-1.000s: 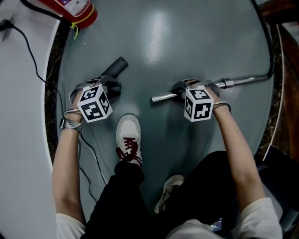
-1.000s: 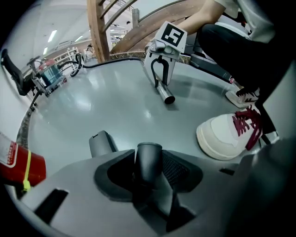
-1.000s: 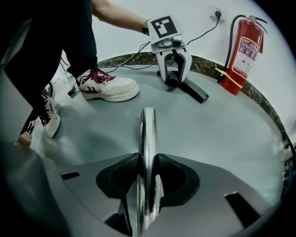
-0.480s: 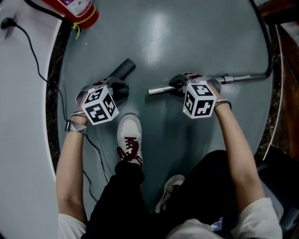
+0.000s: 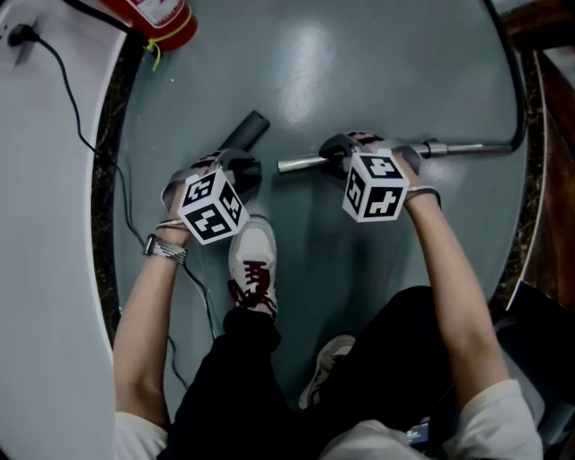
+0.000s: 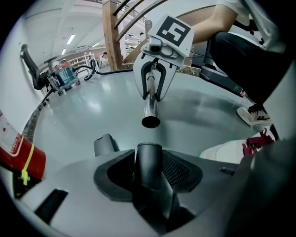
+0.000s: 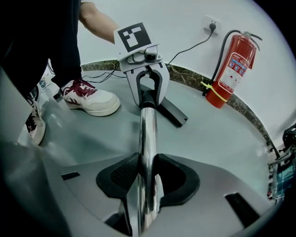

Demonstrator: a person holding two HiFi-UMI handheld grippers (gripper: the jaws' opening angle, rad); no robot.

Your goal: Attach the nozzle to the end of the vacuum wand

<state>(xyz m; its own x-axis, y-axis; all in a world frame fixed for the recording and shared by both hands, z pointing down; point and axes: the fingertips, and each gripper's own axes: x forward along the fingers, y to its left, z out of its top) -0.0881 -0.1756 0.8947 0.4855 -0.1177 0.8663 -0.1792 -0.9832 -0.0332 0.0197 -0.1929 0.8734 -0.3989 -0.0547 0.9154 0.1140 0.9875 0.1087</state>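
Note:
A black nozzle (image 5: 248,132) is held at its round neck (image 6: 149,159) by my left gripper (image 5: 235,169), which is shut on it; its long flat part (image 7: 173,114) slants toward the floor. My right gripper (image 5: 340,154) is shut on the chrome vacuum wand (image 5: 467,147) a short way back from its open end (image 5: 282,165). In the left gripper view that open end (image 6: 151,121) faces the nozzle's neck across a small gap. The wand (image 7: 147,134) points straight at the left gripper (image 7: 148,90) in the right gripper view.
A red fire extinguisher (image 5: 162,18) stands at the floor's far left edge beside a white wall with a black cable (image 5: 67,99). A black hose (image 5: 521,90) leaves the wand's far end. The person's white shoe (image 5: 252,260) is just below the left gripper.
The left gripper carried the nozzle to the right and the right gripper brought the wand to the left and slightly up. The gap between the wand's end and the nozzle has narrowed.

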